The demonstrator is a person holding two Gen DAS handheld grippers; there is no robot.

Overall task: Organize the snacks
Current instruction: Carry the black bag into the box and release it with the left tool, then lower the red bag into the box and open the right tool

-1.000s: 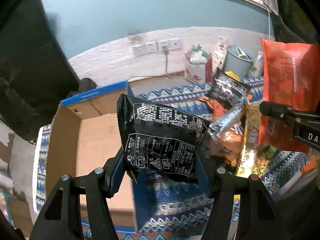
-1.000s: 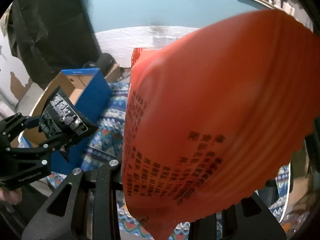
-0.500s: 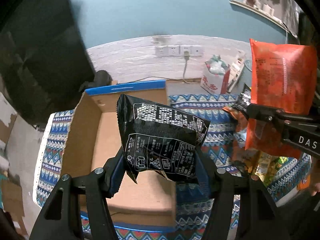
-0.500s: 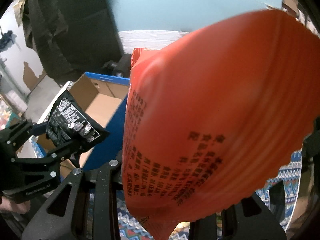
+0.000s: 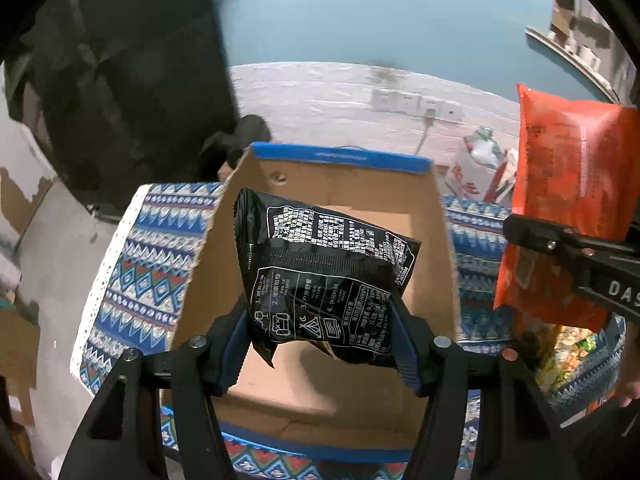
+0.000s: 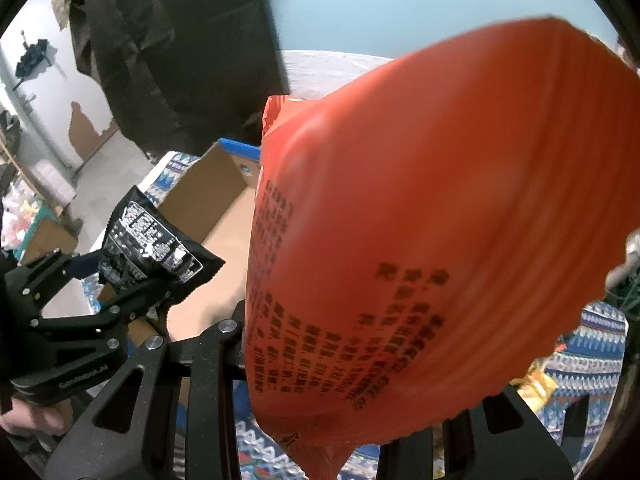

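Note:
My left gripper (image 5: 320, 336) is shut on a black snack packet (image 5: 320, 276) with white print and holds it over the open cardboard box (image 5: 344, 192), which has a blue rim. The box shows nothing inside. My right gripper (image 6: 340, 380) is shut on a large orange snack bag (image 6: 420, 240) that fills most of the right wrist view. In the left wrist view the orange bag (image 5: 568, 184) hangs to the right of the box. In the right wrist view the black packet (image 6: 156, 244) and the left gripper (image 6: 132, 296) are at the left, above the box (image 6: 212, 200).
The box stands on a blue patterned cloth (image 5: 148, 260). More snack packets (image 5: 568, 352) lie on the cloth at the right, below the orange bag. A dark curtain (image 5: 120, 80) hangs behind the box at the left. A white bag (image 5: 480, 168) stands by the wall.
Both grippers have moved left with their packets. The black packet now hangs over the box's middle, and the orange bag has come closer to the box's right wall.

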